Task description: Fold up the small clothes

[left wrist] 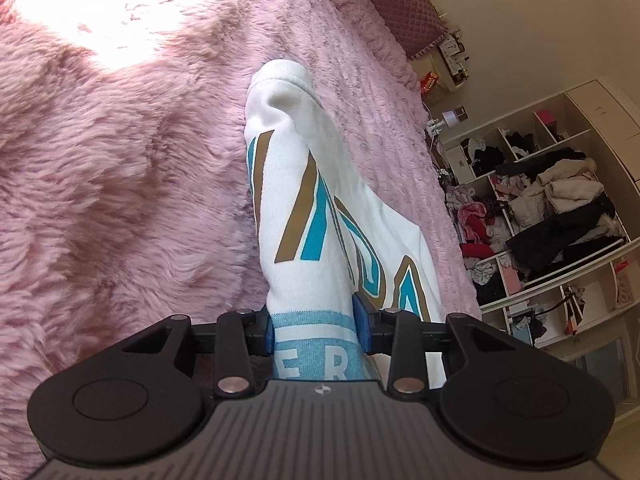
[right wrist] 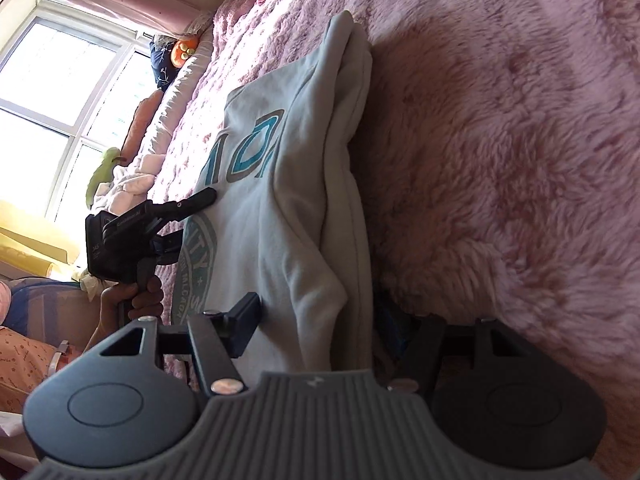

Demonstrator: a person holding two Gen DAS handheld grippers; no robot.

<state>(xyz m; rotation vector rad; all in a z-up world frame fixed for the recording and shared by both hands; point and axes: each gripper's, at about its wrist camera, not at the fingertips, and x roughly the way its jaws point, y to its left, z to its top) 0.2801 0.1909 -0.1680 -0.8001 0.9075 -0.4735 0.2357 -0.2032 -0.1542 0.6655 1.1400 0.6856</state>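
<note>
Here a white sweatshirt (left wrist: 320, 208) lies partly folded on a shaggy pink blanket (left wrist: 120, 180) that covers the bed. Its front carries big teal and tan letters, and lower down sits a pale blue round print with white lettering.

In the left wrist view the left gripper (left wrist: 318, 326) has that blue print between its two blue pads (left wrist: 362, 320). The fabric fills the gap from one pad to the other, yet whether the pads press on it or only flank it cannot be told from this view. From there the garment runs away from the camera as a narrow, bunched band, with a ribbed edge at its far end.

In the right wrist view the right gripper (right wrist: 320, 326) straddles the near edge of the sweatshirt (right wrist: 304, 184). Its left finger (right wrist: 246, 322) stands clear of the cloth beside it, and its right finger is mostly hidden behind a thick folded edge, so the jaws stand apart and loose around the fabric. A sleeve lies folded across the body of the garment on the right side.

Farther left in that view, a hand (right wrist: 132, 300) holds the left gripper (right wrist: 188, 220) at the round print.

At the far right of the left wrist view stand open white shelves (left wrist: 560, 208) crammed with clothes. A bright window (right wrist: 60, 100) fills the far left of the right wrist view.
</note>
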